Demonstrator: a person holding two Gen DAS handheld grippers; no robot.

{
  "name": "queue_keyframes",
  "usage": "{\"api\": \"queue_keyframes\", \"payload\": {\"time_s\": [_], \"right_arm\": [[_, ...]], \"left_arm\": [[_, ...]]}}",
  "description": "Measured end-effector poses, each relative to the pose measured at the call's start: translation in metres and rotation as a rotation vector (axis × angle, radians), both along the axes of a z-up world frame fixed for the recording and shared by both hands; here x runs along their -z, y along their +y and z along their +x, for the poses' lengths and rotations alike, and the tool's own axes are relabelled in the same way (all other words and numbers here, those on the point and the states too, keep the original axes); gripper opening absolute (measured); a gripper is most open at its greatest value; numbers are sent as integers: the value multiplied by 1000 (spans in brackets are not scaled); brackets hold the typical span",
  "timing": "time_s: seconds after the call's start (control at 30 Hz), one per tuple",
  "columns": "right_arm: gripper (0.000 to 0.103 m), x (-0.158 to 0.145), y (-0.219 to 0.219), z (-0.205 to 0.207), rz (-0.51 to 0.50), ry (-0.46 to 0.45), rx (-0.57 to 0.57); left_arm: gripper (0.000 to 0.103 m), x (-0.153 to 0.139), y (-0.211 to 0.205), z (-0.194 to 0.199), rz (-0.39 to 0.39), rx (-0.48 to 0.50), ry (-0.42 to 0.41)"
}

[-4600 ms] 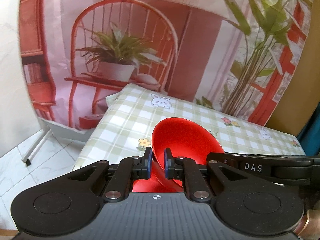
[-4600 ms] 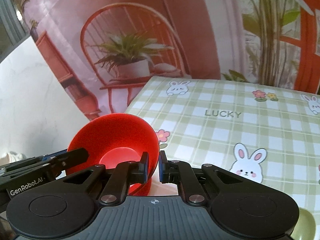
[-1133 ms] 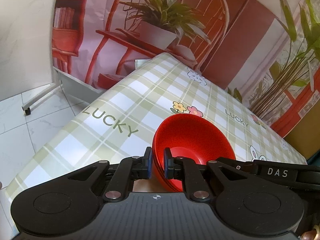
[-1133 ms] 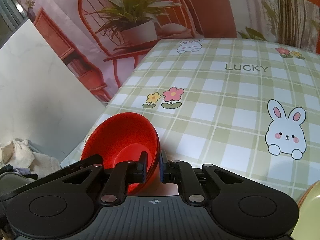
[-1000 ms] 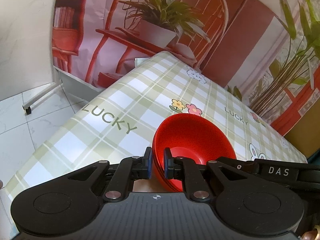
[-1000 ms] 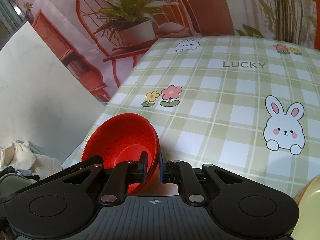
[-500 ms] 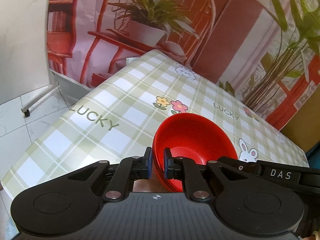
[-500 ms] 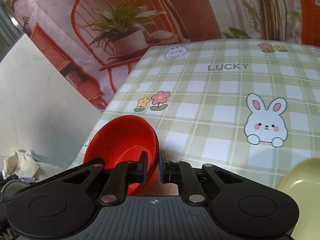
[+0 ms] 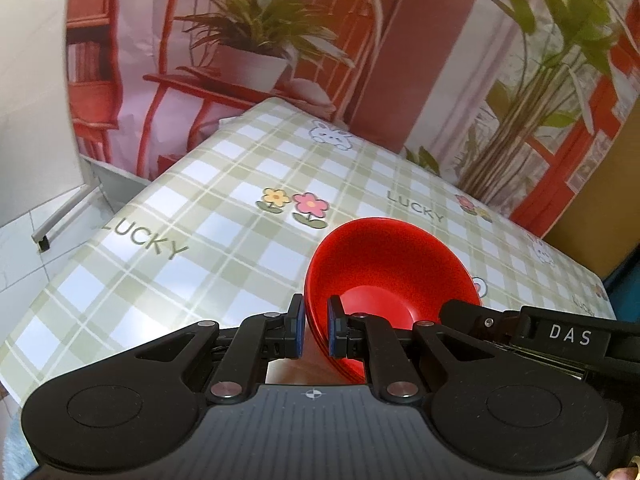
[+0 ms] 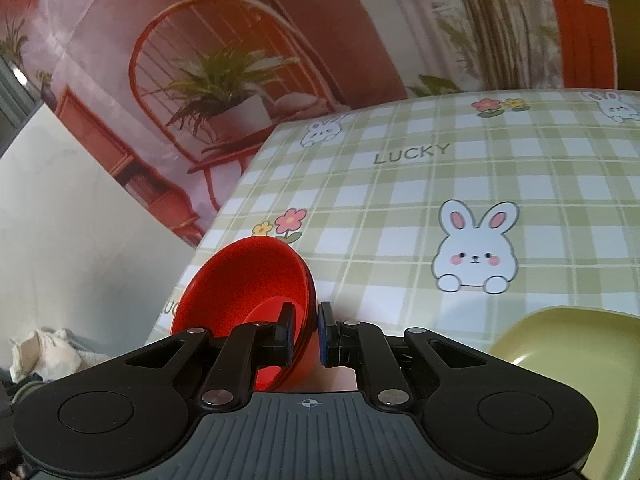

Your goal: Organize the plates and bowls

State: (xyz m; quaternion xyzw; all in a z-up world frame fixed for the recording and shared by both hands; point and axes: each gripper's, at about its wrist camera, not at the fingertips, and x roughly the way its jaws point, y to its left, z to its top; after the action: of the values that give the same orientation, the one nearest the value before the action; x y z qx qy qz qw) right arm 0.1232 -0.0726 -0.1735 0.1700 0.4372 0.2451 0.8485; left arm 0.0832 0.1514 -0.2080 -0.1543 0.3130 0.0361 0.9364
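**Both grippers clamp one red bowl stack**

The left gripper (image 9: 314, 330) jaws pinch the near-left rim of the red bowls (image 9: 392, 264); the right gripper (image 10: 306, 336) jaws pinch the opposite rim. The stack hangs tilted above the table (image 9: 224, 216). A yellow-green dish (image 10: 568, 356) sits right.

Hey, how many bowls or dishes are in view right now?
2. A red bowl, possibly several nested, gripped at opposite rims by the left gripper and right gripper; a yellow-green dish on the table, lower right.
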Motion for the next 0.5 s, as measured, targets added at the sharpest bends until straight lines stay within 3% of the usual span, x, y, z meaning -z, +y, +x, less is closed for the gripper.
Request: {"api": "queue_keyframes", "payload": {"time_s": [0.5], "right_arm": [[11,-15,-62,-12,49,-36,105]], "left_arm": [[13,-13,-48,1,44,119,-13]]}}
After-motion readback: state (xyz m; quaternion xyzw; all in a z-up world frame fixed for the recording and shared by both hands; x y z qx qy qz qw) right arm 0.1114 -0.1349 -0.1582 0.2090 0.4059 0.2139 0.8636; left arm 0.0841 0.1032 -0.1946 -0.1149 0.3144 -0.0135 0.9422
